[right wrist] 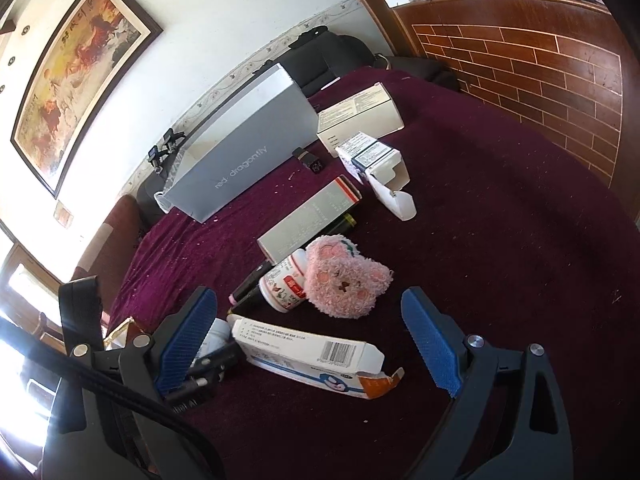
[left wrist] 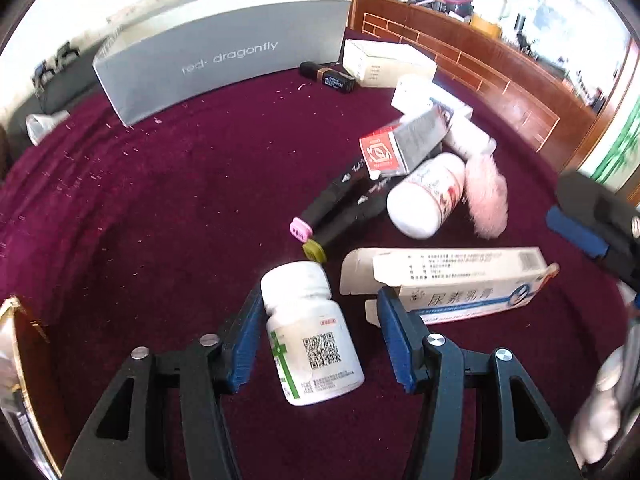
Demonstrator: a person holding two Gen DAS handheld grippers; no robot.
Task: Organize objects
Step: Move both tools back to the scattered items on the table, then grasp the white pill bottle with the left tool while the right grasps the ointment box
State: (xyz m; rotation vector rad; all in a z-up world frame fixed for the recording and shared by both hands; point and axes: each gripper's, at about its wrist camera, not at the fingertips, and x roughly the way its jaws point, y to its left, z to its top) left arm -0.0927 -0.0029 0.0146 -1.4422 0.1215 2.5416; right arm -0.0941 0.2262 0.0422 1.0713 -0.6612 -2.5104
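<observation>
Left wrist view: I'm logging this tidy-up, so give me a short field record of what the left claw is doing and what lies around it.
surface: maroon cloth
left claw: open around the white pill bottle; one pad at its side, other pad apart
bottle pose: lying down, cap away from camera
right of bottle: opened ointment carton
beyond: two markers, second white bottle, pink plush
far: grey shoebox
</observation>
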